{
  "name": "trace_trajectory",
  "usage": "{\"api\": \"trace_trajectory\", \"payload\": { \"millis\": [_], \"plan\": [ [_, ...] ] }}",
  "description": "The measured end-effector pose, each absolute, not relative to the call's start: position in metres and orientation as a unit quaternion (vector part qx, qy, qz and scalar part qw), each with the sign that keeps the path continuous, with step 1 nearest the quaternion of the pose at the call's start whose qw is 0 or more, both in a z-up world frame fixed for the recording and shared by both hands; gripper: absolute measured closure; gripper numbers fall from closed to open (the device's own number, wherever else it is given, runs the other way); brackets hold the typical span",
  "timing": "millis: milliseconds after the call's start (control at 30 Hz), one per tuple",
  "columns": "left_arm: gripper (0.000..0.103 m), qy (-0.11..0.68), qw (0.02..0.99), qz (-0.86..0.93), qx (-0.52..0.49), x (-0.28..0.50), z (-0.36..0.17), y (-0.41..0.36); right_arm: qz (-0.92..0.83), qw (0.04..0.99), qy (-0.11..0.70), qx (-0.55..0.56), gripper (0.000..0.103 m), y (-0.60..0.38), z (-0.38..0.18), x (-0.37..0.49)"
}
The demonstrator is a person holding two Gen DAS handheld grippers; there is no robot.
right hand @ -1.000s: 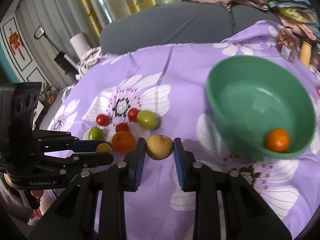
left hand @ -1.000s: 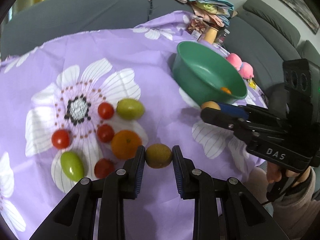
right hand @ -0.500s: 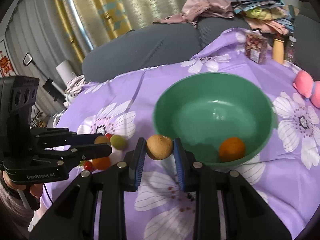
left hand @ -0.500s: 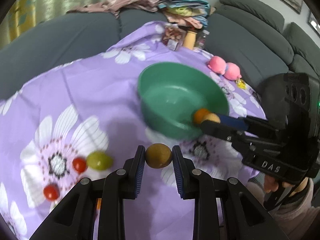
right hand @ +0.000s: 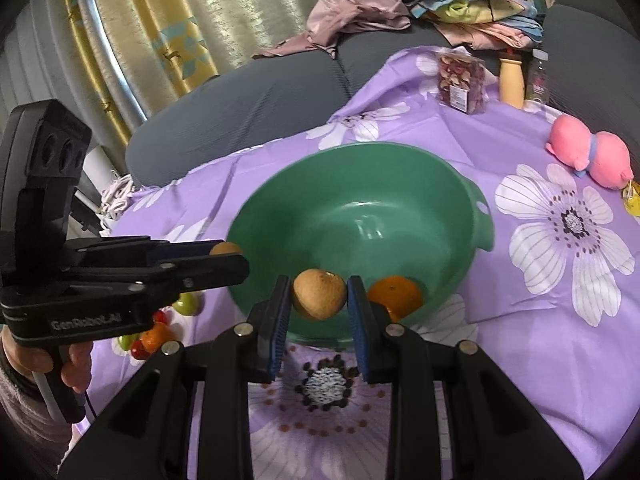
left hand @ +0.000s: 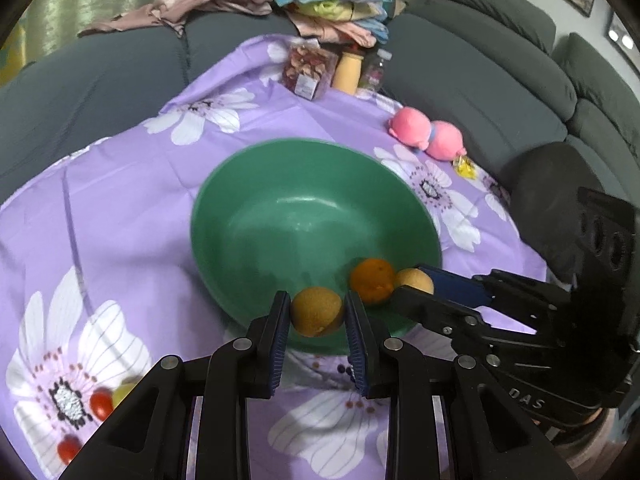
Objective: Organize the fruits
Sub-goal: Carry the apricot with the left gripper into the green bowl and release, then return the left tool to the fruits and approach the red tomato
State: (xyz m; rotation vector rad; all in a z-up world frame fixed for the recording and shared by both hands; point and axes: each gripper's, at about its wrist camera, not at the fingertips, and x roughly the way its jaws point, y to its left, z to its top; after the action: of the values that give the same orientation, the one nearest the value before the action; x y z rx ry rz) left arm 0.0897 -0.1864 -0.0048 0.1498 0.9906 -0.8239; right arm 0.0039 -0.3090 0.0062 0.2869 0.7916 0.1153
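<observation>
The left claw (left hand: 317,312) is clamped on a brown kiwi (left hand: 317,311), the fruit sitting squarely between its blue pads. From the left wrist view, fruit and claw tips lie over the near rim of the green bowl (left hand: 280,184), at about 6 o'clock on the bowl. The right claw (right hand: 319,294) is clamped on a tan round fruit (right hand: 319,294), likewise centred between its pads and over the bowl's near rim at 6 o'clock in its own view. In the left wrist view the right claw reaches in from 4 o'clock, its fruit just beside an orange (left hand: 372,281) lying inside the bowl. The bowl rests on a purple floral cloth (left hand: 120,184). Cherry tomatoes (left hand: 100,405) and a green fruit (right hand: 187,303) lie on the cloth at 8 o'clock from the bowl, well apart from both claws. A pink plush toy (right hand: 590,152) lies at 2 o'clock of the bowl.
</observation>
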Motion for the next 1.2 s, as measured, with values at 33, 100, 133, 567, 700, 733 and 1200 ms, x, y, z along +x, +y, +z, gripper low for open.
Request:
{"api": "trace_trajectory", "payload": {
  "millis": [33,100,133,567,700,733,1200],
  "plan": [
    [0.075,0.464,0.795,-0.384,0.071,0.089,-0.007,-0.187,0.054,0.91,0.385,0.14,0.074,-0.31,0.005,0.004],
    [0.075,0.468,0.793,-0.382,0.075,0.091,-0.011,-0.19,0.052,0.909,0.389,0.139,0.074,-0.312,0.002,0.004],
    [0.075,0.468,0.794,-0.381,0.077,0.091,-0.012,-0.19,0.052,0.909,0.389,0.139,0.074,-0.313,0.001,0.005],
    [0.061,0.46,0.812,-0.355,0.06,0.088,0.0,-0.158,0.034,0.91,0.382,0.154,0.073,-0.325,0.007,-0.006],
    [0.05,0.461,0.823,-0.329,0.041,0.082,0.002,-0.124,0.025,0.91,0.382,0.157,0.073,-0.328,0.009,-0.015],
    [0.05,0.463,0.824,-0.324,0.037,0.081,0.002,-0.117,0.025,0.91,0.384,0.157,0.073,-0.327,0.009,-0.017],
    [0.045,0.485,0.853,-0.184,-0.052,0.055,-0.006,0.02,0.087,0.911,0.384,0.128,0.069,-0.279,0.023,-0.029]
  ]
}}
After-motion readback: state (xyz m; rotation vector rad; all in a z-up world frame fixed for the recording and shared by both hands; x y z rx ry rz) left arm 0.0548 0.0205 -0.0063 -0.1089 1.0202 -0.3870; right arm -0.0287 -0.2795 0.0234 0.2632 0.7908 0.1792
